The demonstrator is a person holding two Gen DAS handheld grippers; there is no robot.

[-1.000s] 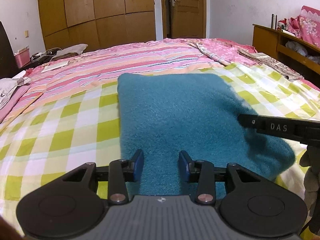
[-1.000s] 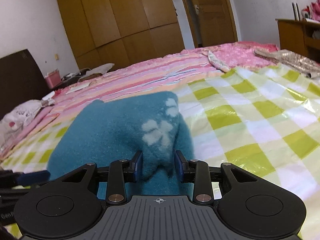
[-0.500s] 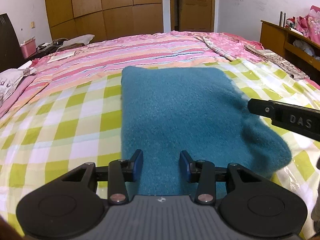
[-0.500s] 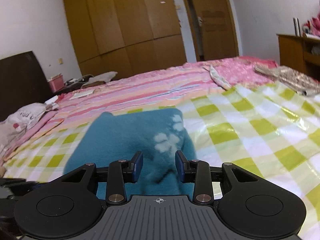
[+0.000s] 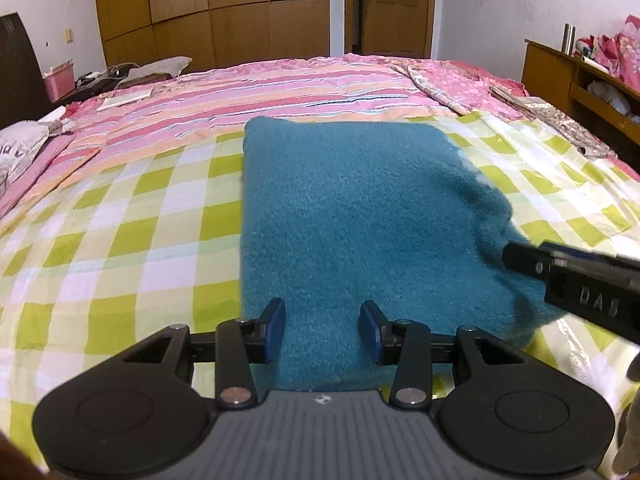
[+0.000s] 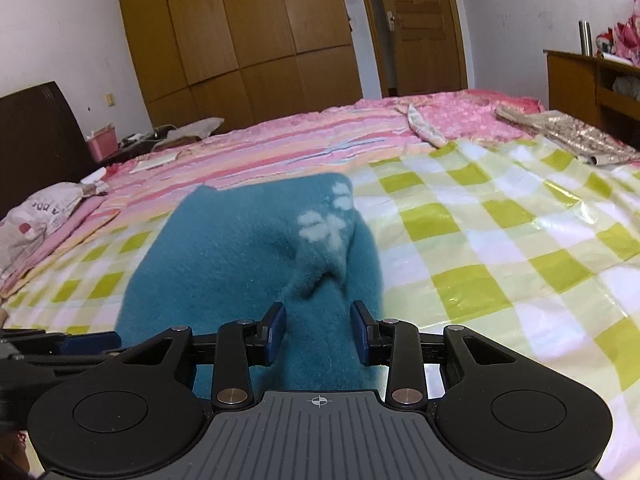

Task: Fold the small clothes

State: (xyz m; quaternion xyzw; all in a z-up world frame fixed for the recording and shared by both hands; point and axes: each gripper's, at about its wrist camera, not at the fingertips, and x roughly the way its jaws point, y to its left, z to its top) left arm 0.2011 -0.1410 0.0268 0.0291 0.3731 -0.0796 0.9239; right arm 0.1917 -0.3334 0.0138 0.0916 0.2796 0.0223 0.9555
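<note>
The left gripper (image 5: 322,330) hangs low over the near edge of the teal fleece garment (image 5: 360,216), its blue-padded fingers (image 5: 274,330) spread apart with bare fleece showing in the gap and nothing pinched between them. The right gripper (image 6: 318,332) also has its fingers (image 6: 362,338) spread, and a raised ridge of the same teal fleece garment (image 6: 248,260) runs up into the gap between them; the pads stand just beside that ridge, but whether they touch it cannot be told. In the left wrist view the right gripper (image 5: 576,286) reaches in from the right side, its dark finger ending at the garment's bunched right edge, where the cloth lifts and looks rumpled. In the right wrist view the left gripper (image 6: 60,344) shows as a dark bar at the lower left, beside the garment's near left corner. The garment lies mostly flat as a broad rectangle directly ahead of the left gripper, and a pale paw-print pattern (image 6: 324,226) shows on the raised part ahead of the right gripper. It rests on a green-and-white checked sheet (image 5: 120,216), which lies over a pink striped bedspread (image 5: 260,96). Beyond the bed stand a wooden wardrobe (image 5: 208,12) and a wooden door (image 5: 396,4).
</note>
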